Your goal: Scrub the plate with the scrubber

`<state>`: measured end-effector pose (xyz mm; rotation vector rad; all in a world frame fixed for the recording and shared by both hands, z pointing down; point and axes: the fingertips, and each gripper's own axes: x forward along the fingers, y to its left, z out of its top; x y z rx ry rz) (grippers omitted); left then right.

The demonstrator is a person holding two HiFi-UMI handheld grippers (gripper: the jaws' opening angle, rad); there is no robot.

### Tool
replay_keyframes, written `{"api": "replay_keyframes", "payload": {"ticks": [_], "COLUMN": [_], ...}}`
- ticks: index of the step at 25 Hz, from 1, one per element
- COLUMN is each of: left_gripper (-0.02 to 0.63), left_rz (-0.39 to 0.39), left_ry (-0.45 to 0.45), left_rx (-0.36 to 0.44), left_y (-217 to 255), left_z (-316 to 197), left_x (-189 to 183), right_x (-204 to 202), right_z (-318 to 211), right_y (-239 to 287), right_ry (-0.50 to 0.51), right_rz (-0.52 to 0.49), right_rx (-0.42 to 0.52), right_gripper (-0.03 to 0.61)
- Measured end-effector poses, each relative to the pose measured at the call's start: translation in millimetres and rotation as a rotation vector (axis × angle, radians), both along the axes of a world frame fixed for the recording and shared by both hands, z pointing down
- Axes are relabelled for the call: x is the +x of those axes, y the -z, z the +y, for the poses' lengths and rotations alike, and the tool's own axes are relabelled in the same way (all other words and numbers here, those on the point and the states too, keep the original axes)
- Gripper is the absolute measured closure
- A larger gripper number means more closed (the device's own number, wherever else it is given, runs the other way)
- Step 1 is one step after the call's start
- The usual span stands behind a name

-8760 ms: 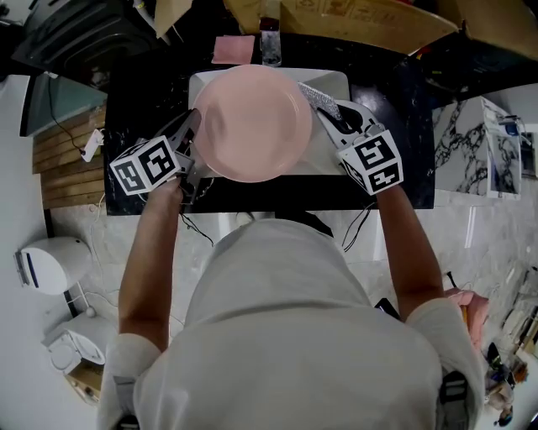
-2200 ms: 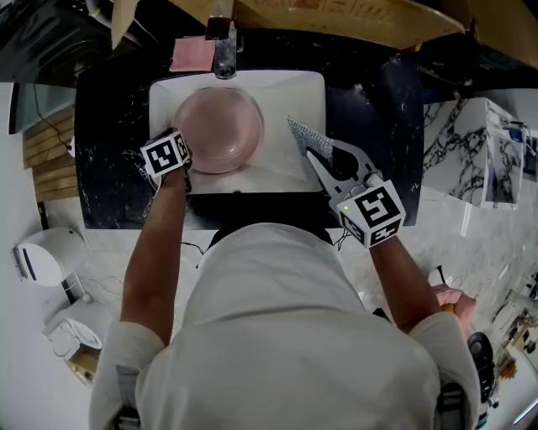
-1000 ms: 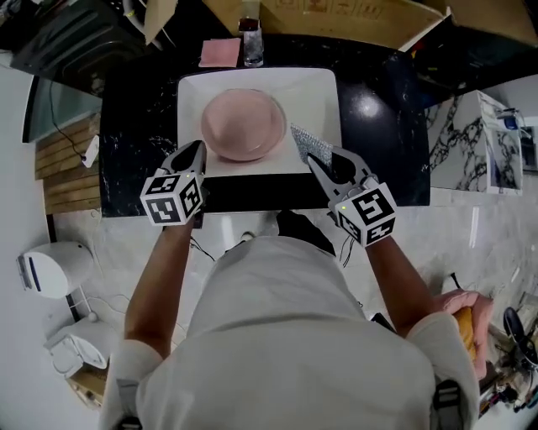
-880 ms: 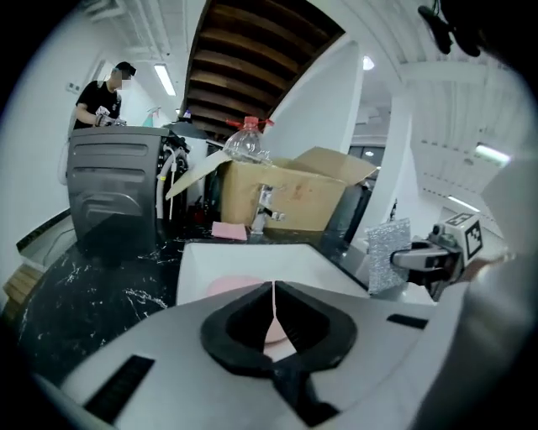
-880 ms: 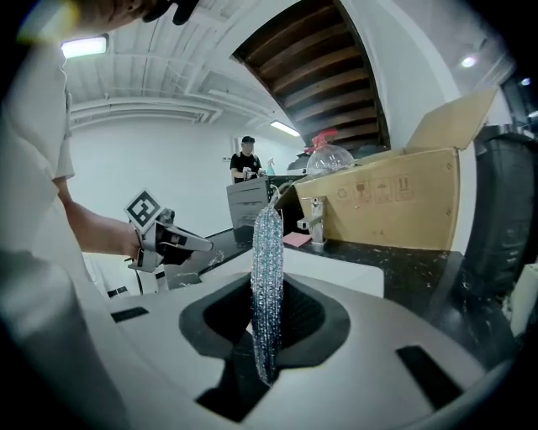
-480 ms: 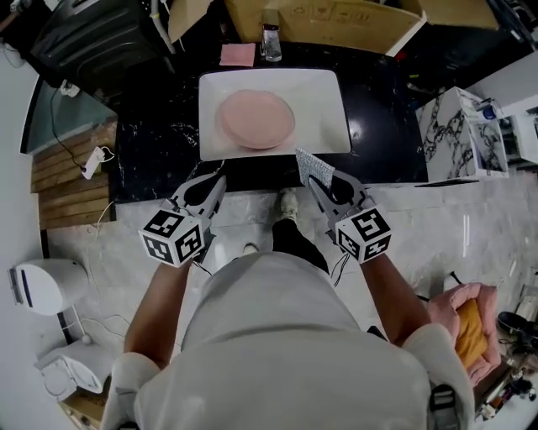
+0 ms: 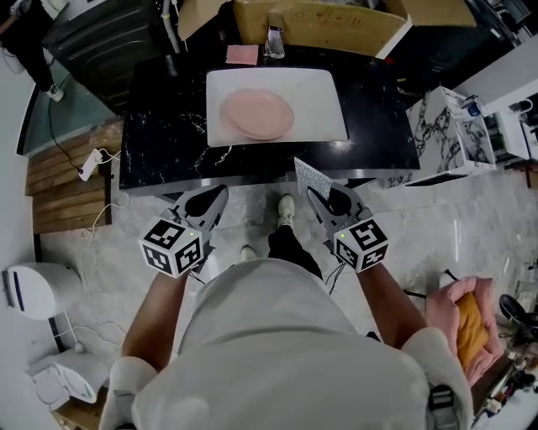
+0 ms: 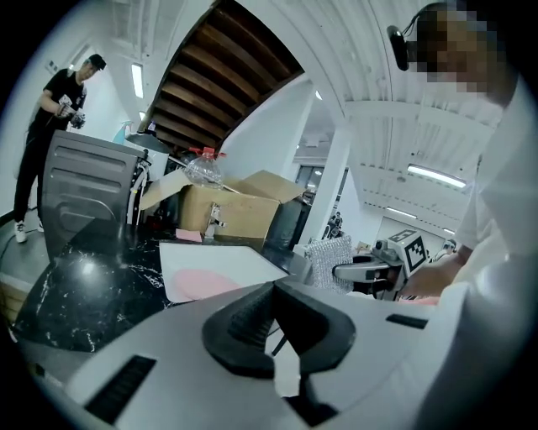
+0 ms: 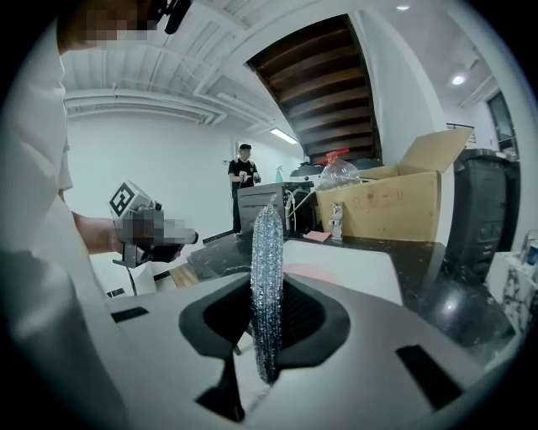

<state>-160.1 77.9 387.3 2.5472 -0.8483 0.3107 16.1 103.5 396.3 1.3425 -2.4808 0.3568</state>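
A pink plate (image 7: 258,114) lies flat in the white sink (image 7: 328,126) set in the black counter. I stand back from the counter with both grippers held over the floor. My left gripper (image 7: 220,193) is shut with nothing between its pads. My right gripper (image 7: 314,195) is shut on a silver mesh scrubber (image 7: 309,175), which sticks up edge-on between its pads. The left gripper view shows its closed jaws (image 8: 274,290), the plate (image 8: 206,284) beyond them and the scrubber (image 8: 329,262) off to the right. The scrubber (image 9: 267,285) fills the middle of the right gripper view.
A faucet (image 7: 274,40) and a pink cloth (image 7: 242,55) sit behind the sink, with a cardboard box (image 7: 324,25) behind them. A marbled cabinet (image 7: 445,126) stands to the right of the counter. Another person (image 8: 52,109) stands far off.
Both grippers have drawn back from the sink toward me, and I now stand farther from the counter. The plate stays in the sink. The scrubber is still held.
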Motion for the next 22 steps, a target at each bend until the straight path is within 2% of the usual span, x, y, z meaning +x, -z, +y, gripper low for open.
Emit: {"api": "replay_keyframes", "payload": {"ticks": [11, 22], "left_gripper": [0.618, 0.617], "left_rz": [0.002, -0.007], "left_ry": [-0.013, -0.012], "left_rx": [0.011, -0.002], "left_y": [-0.7, -9.5], "left_z": [37.8, 52.9], "left_x": [-13.5, -17.1], "right_x": [-6.3, -3.0], "right_z": [46.0, 68.1], "right_y": [9.8, 10.6], "right_ry": [-0.022, -0.05], "right_rz": [0.015, 0.021], "right_rx": [0.018, 0.025], "right_gripper": [0.502, 0.502]}}
